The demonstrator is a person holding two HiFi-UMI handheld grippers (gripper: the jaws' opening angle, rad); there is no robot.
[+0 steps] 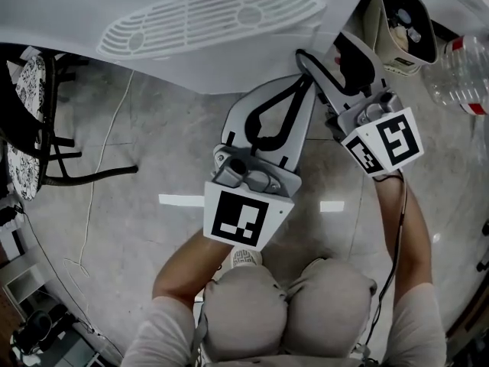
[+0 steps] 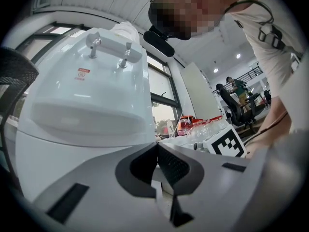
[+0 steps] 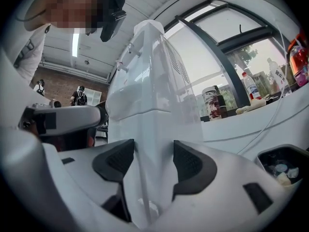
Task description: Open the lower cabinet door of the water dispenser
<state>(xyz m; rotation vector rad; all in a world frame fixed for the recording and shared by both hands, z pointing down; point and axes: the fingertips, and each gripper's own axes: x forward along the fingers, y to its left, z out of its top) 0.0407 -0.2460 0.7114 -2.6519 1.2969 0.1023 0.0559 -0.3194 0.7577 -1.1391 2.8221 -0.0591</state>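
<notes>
The white water dispenser [image 1: 214,21] shows its vented top in the head view; its lower cabinet door is hidden below that top. My left gripper [image 1: 304,82] points at the dispenser's front with its pads shut together and nothing between them [image 2: 157,151]. The dispenser's taps and drip shelf [image 2: 87,110] rise just ahead of it. My right gripper [image 1: 336,56] is to its right, jaws open [image 3: 153,161]. The dispenser's lower corner panel [image 3: 145,187] stands in the gap, and the pads [image 3: 190,163] do not press on it. Whether the door is ajar I cannot tell.
A black chair [image 1: 38,128] stands at the left, with a white cable [image 1: 99,174] on the floor beside it. A waste bin [image 1: 401,25] and a clear plastic bottle [image 1: 466,75] sit to the dispenser's right. Bottles line the window ledge [image 3: 248,88]. The person's knees [image 1: 283,312] are below the grippers.
</notes>
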